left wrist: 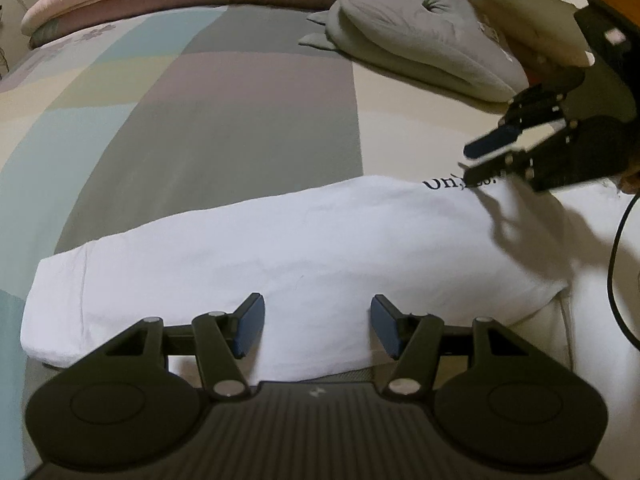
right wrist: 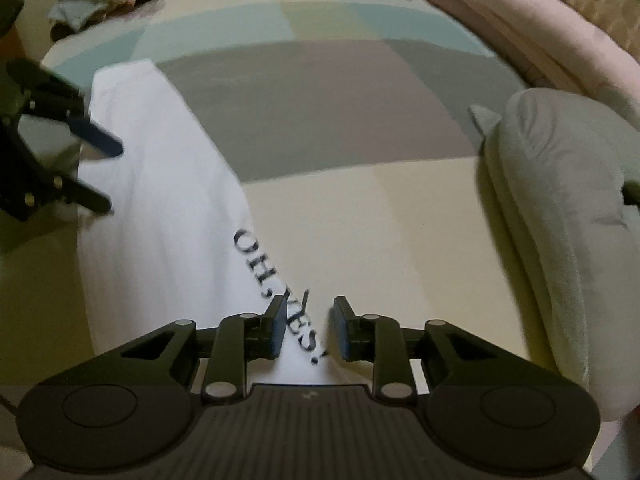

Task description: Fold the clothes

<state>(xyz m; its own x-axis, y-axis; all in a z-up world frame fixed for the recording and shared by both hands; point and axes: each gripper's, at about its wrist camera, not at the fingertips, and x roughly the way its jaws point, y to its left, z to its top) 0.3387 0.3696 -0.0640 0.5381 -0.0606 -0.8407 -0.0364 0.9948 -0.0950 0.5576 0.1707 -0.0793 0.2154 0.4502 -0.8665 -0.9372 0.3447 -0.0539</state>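
While the shirt lies flat: I judge the step in hand is one more fold, end to end.
Shirt: white T-shirt (left wrist: 288,248), folded into a long band across the near part of the bed (left wrist: 240,120), printed lettering (right wrist: 276,292) at its right end.
Left tool (left wrist: 316,324): jaws apart and empty, hovering over the band's near edge, left of middle.
Right tool (right wrist: 306,332): jaws partly apart over the lettered end, cloth between the pads but not pinched.
How to do it well: I should pinch both layers at each corner, lift together, keep the edges level.
Nearby: grey cushion (left wrist: 420,36) at far right, clear of the fold.
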